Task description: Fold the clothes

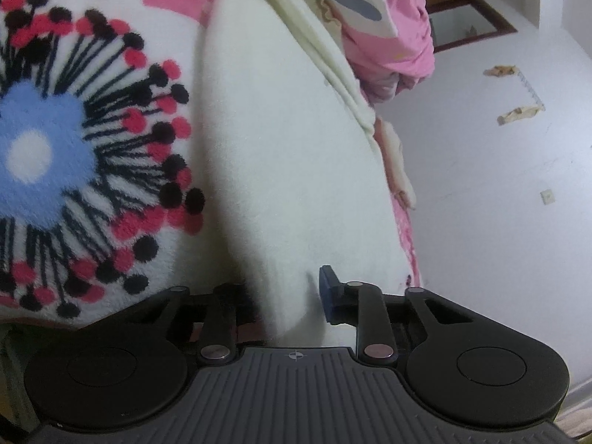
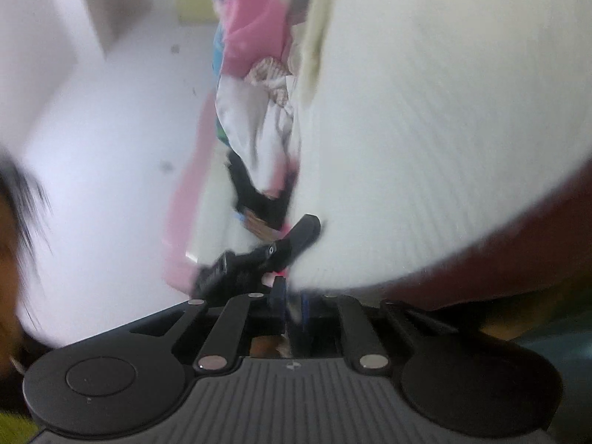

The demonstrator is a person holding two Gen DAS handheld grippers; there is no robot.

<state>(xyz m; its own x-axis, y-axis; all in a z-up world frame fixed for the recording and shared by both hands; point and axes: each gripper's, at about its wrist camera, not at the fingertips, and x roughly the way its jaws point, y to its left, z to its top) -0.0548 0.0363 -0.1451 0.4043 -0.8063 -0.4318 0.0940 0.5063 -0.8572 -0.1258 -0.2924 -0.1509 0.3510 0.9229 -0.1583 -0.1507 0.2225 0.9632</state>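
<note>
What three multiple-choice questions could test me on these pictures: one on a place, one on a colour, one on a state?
1. In the left wrist view, on which side of the white cloth is the flowered blanket?
A. left
B. right
C. on top of it

2. Around its white core, the blanket's big flower is:
A. green
B. blue
C. yellow

3. At the left gripper, the white cloth:
A. runs between the jaws
B. lies far beyond them
C. hangs on a hanger

Answers:
1. A: the blanket fills the picture's left side, next to the cloth.
2. B: a blue patch rings the white spot, with black stalks and red and black dots farther out.
3. A: the cloth's lower end drops in between the two fingers.
</note>
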